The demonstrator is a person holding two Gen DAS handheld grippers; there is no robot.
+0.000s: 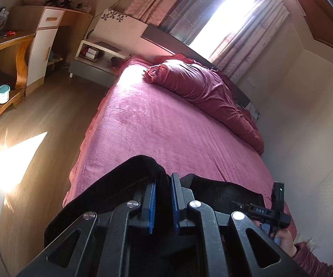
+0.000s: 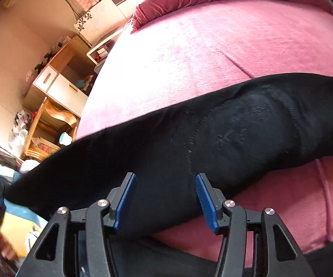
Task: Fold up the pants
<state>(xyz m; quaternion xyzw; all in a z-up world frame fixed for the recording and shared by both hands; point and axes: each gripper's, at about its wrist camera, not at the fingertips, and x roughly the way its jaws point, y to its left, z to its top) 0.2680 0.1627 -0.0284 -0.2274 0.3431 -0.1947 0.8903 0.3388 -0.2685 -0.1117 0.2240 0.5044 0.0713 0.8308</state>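
Crosswise — pants (image 2: 212, 127) over bed (image 2: 189, 46)

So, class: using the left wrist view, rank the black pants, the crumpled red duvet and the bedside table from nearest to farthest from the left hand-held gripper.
1. Black pants, clamped in the left hand-held gripper.
2. Red duvet, mid-bed, right.
3. Bedside table, beyond the bed's far left corner.

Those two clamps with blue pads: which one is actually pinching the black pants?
The left gripper: its pads are shut on the black pants. The right gripper stands open over them.
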